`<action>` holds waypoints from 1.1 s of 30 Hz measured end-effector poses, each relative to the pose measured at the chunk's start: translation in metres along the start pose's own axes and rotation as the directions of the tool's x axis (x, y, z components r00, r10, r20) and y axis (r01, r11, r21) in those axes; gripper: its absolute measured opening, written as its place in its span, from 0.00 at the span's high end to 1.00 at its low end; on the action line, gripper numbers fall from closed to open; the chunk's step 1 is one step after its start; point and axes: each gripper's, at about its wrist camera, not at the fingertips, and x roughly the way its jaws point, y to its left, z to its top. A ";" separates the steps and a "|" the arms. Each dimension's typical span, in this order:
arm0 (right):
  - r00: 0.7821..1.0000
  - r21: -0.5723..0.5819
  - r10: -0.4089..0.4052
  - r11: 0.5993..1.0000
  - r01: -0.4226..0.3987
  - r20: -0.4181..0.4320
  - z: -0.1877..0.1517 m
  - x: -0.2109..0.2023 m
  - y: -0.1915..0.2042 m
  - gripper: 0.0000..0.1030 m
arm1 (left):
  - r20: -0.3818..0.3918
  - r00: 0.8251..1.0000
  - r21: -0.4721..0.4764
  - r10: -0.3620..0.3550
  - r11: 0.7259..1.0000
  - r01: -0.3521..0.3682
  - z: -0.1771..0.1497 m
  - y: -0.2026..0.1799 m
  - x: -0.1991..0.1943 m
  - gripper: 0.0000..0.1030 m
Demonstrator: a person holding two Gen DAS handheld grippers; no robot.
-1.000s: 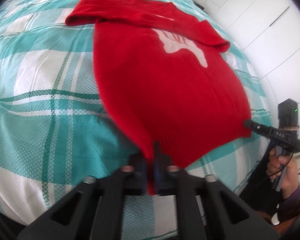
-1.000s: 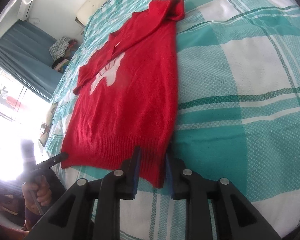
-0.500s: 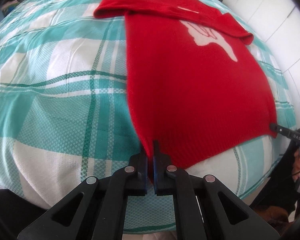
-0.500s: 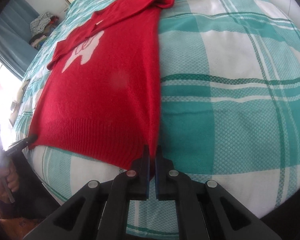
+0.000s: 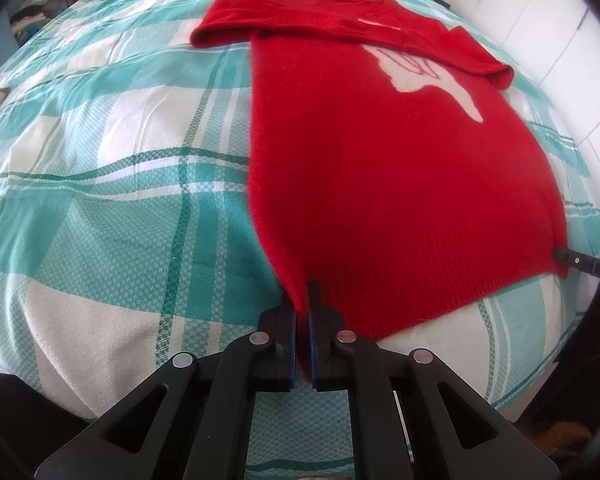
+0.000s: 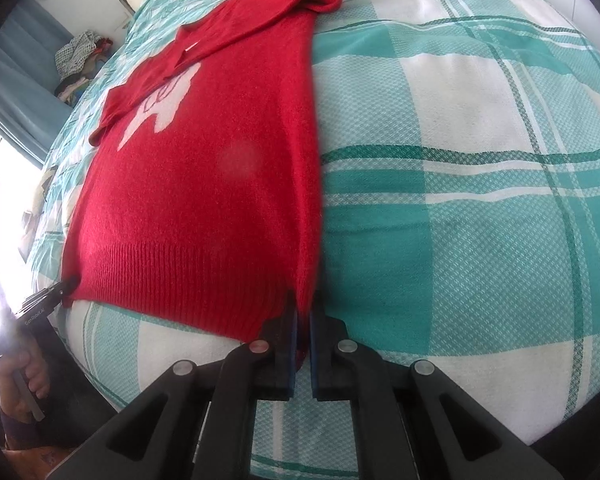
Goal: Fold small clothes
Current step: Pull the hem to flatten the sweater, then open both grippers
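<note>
A small red sweater (image 5: 384,168) with a white print lies face up on the bed, sleeves folded across its chest. My left gripper (image 5: 302,300) is shut on the sweater's near left hem corner. The sweater also shows in the right wrist view (image 6: 204,200). My right gripper (image 6: 302,304) is shut on the near right hem corner. The hem is stretched between the two grippers. The right gripper's tip shows at the far right of the left wrist view (image 5: 576,261), and the left gripper's tip at the left of the right wrist view (image 6: 60,290).
The bed is covered by a teal and white checked sheet (image 5: 120,200). A pile of clothes (image 6: 80,60) lies beyond the bed near a blue curtain. White cupboard doors (image 5: 560,20) stand on the far side. The bed's edge is just below the grippers.
Both grippers have pulled the hem corners towards the bed's near edge. The sweater's body has flattened and stretched out. The right jaws have closed from a wider gap onto the hem.
</note>
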 end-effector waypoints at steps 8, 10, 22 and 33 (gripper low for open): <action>1.000 0.013 0.021 1.000 -0.021 -0.004 -0.004 -0.006 -0.001 0.88 | 0.009 1.000 0.001 -0.003 1.000 0.003 -0.002 -0.002 -0.004 0.92; 1.000 0.015 0.024 1.000 -0.024 -0.013 -0.006 -0.009 0.001 0.84 | 0.005 1.000 -0.005 -0.012 1.000 0.012 -0.003 -0.001 -0.007 0.87; 0.987 -0.156 -0.158 0.976 0.155 -0.009 0.001 -0.074 0.004 0.65 | 0.162 0.986 0.026 -0.050 0.999 0.046 0.008 -0.004 -0.100 0.22; 0.936 -0.686 -0.071 0.662 0.302 0.344 0.145 -0.043 0.128 0.55 | 0.507 0.861 -0.132 0.042 0.991 0.029 0.093 0.009 -0.060 0.06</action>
